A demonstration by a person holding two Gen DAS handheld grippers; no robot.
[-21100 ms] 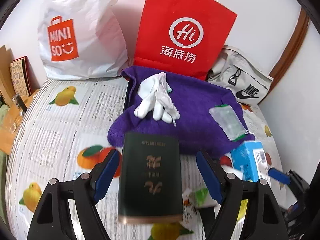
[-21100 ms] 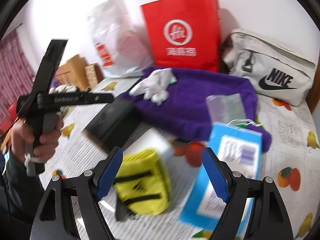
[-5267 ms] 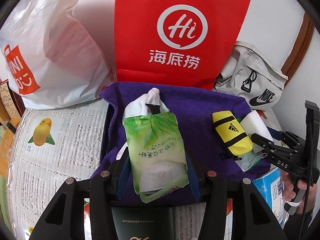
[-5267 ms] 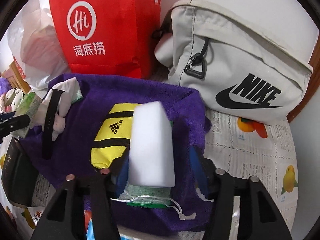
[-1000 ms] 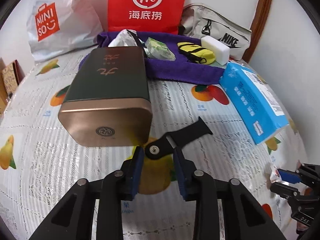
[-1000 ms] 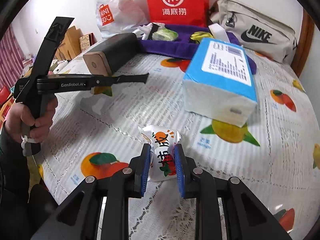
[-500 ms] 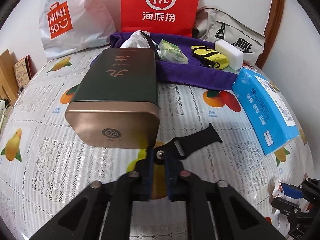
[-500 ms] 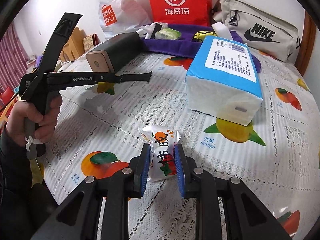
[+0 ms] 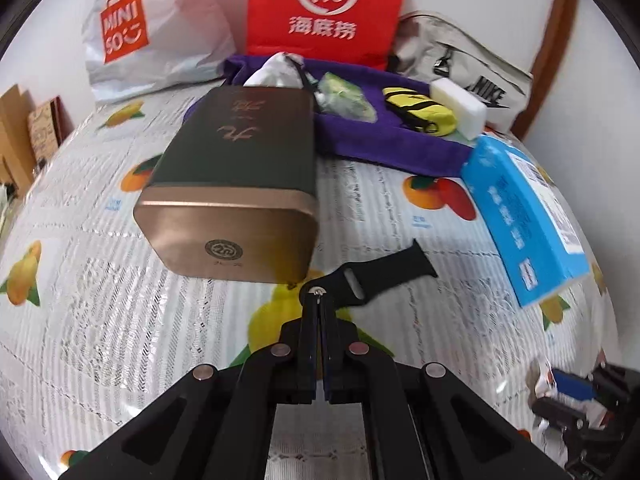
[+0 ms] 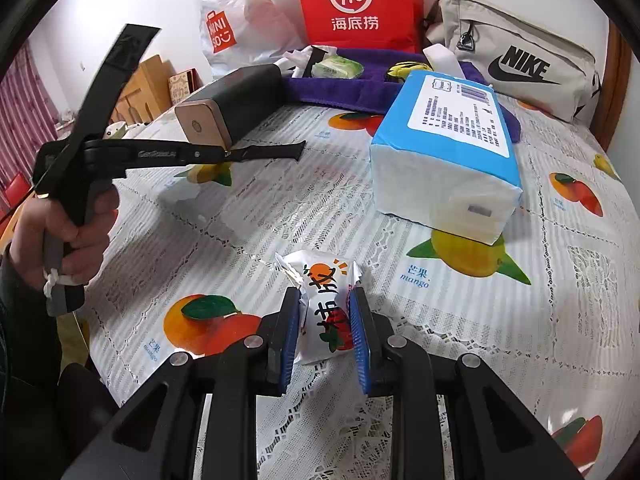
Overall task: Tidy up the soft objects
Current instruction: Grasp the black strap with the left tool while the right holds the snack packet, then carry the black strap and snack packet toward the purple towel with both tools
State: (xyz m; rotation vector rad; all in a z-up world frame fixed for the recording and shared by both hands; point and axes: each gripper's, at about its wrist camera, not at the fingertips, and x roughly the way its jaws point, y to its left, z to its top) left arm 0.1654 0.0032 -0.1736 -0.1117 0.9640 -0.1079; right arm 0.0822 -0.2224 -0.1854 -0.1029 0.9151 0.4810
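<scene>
The left gripper is pinched fully closed on the pin end of a black watch strap, whose long axis runs away from the fingertips toward the right and slightly farther off, lying low over the fruit-print tabletop just beside the bronze end of the dark green box. The right gripper is clamped on a small white snack packet, its blue pads pressing both sides, near the front of the tabletop. Both things lie well short of the purple towel at the far side, where a yellow pouch, a white sponge and a green packet sit. The towel lies straight ahead past the box for the left hand, so the strap would likely have to clear the box on its right.
</scene>
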